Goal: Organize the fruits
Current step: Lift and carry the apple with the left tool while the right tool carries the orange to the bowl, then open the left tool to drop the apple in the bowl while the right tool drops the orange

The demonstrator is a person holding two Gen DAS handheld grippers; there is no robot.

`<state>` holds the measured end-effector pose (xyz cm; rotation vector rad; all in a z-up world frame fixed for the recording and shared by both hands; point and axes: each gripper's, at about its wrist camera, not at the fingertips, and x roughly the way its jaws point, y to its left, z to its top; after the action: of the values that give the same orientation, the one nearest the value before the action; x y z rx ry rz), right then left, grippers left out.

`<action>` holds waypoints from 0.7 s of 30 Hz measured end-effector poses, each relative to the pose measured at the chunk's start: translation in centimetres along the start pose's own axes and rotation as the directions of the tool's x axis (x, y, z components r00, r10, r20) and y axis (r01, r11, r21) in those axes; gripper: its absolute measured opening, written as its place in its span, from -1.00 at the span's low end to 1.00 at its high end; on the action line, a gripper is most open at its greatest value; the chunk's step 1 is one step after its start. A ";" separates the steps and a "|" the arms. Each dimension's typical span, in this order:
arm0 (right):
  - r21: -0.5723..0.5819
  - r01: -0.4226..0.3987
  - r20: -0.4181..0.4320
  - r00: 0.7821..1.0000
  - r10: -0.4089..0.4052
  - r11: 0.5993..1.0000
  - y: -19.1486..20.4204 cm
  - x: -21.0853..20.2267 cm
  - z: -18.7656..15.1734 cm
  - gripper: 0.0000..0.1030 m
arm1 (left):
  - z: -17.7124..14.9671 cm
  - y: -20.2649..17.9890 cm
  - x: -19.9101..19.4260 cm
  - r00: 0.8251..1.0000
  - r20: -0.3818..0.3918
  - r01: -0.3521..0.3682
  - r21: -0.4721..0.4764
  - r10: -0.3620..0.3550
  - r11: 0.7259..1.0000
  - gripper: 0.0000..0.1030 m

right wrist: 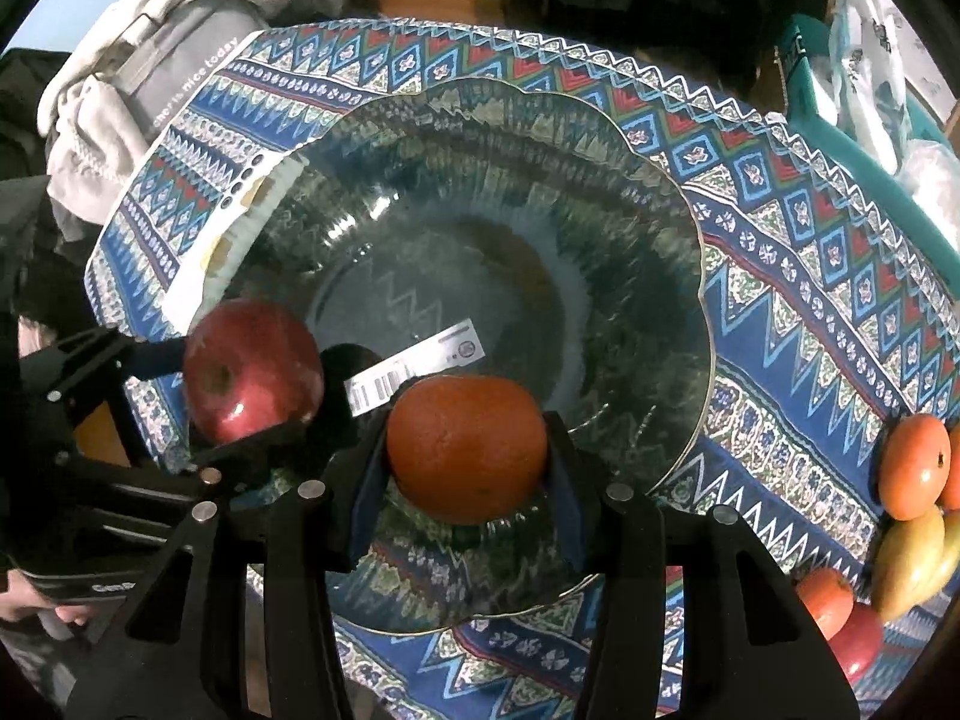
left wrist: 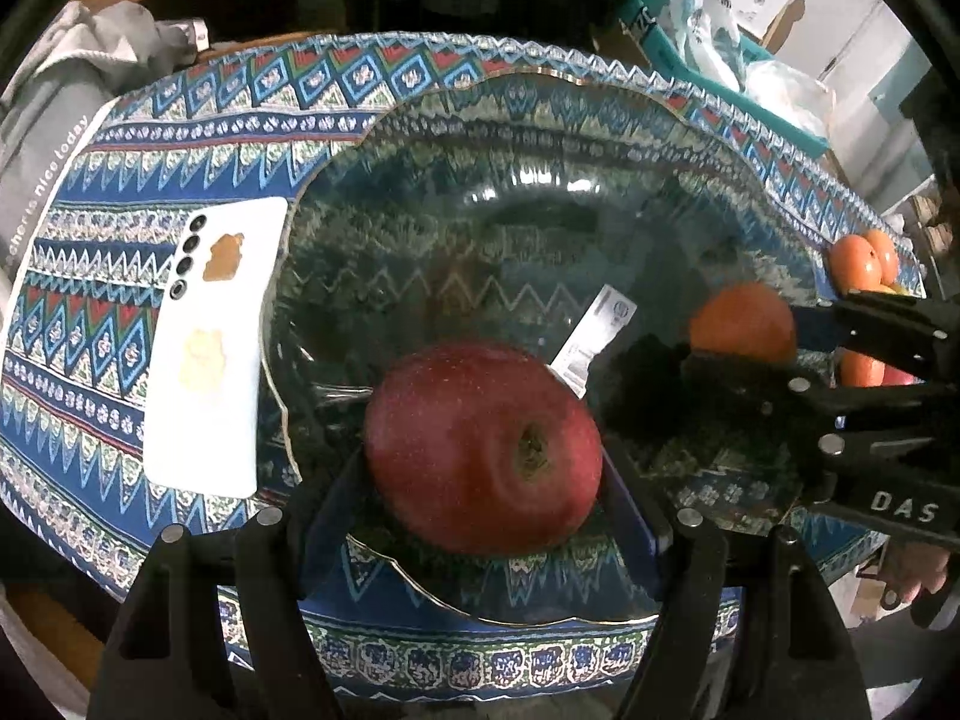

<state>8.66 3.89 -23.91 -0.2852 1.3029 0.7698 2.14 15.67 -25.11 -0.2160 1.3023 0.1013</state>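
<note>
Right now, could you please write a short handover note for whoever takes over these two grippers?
Left gripper: shut on the dark red apple, held over the near edge of the clear scalloped glass bowl.
Right gripper: shut on the round orange fruit, also over the bowl.
Done: nothing released in the bowl yet; only a barcode label shows there.
Left: release both, then fetch the pile of fruit on the patterned cloth.

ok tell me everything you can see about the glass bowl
The bowl is wide, shallow and of clear ribbed glass, with a scalloped, gold-looking rim. It sits upright on the patterned cloth, whose zigzags show through it. A white barcode label lies at its bottom. A white phone lies beside its rim. The left gripper holds an apple and the right gripper an orange over its near side; whether either fruit touches the glass is unclear.
</note>
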 end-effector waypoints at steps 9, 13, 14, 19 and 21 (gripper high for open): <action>0.011 -0.020 0.000 1.000 0.020 1.000 -0.1 0.2 -0.2 -0.06 | 0.4 -1.1 -1.4 0.999 0.043 -0.035 0.057 0.032 0.998 0.49; 0.034 -0.047 0.012 0.999 0.047 0.998 -0.4 -0.3 -0.3 0.00 | 0.4 -1.4 -1.4 0.999 0.034 -0.042 0.064 0.040 0.997 0.49; 0.048 -0.055 0.020 0.998 0.054 0.997 -0.6 -0.6 -0.3 0.07 | 0.5 -1.5 -1.5 0.999 0.037 -0.043 0.065 0.040 0.997 0.49; 0.075 -0.077 0.045 0.996 0.074 0.994 -1.2 -1.4 -0.6 0.17 | 0.6 -1.7 -2.6 0.997 0.067 -0.045 0.069 0.040 0.997 0.49; 0.076 -0.082 0.052 0.996 0.078 0.994 -1.2 -1.7 -0.7 0.17 | 0.7 -1.9 -2.9 0.997 0.073 -0.040 0.069 0.034 0.997 0.49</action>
<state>8.79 1.99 -22.75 -0.1512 1.3011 0.7864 2.38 14.14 -21.95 -0.1271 1.2362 0.0938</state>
